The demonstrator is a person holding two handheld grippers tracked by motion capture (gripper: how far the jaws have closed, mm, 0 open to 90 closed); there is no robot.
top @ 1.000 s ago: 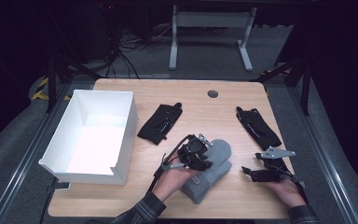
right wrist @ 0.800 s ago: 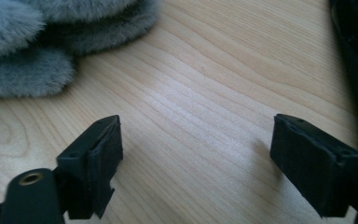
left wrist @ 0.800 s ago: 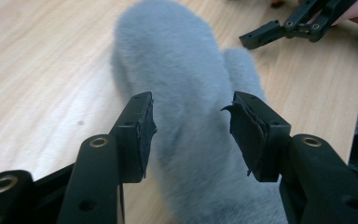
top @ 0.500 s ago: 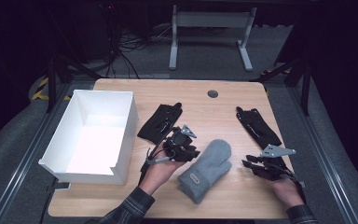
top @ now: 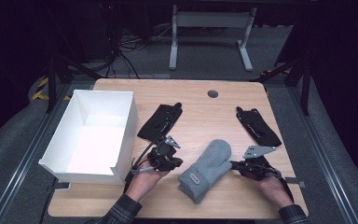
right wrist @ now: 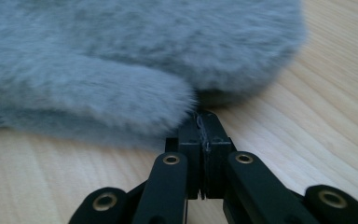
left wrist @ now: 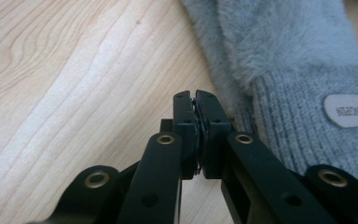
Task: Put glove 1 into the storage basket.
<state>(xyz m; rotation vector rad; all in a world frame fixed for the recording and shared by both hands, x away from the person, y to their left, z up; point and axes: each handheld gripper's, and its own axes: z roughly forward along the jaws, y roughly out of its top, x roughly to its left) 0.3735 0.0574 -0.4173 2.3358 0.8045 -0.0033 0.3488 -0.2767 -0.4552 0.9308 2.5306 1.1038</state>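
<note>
Two closed grippers flank a fluffy grey mitten (top: 206, 169) near the front edge of the wooden table (top: 200, 105).

We see the left gripper (top: 176, 162) just beside the mitten's ribbed cuff, its jaws having just closed pad to pad with nothing between them. The right gripper (top: 234, 164) sits at the mitten's thumb side, its jaws likewise just closed on nothing. A white open box (top: 123, 140) stands along the left edge; two black gloves (top: 161, 122) (top: 257, 126) lie farther back.
</note>
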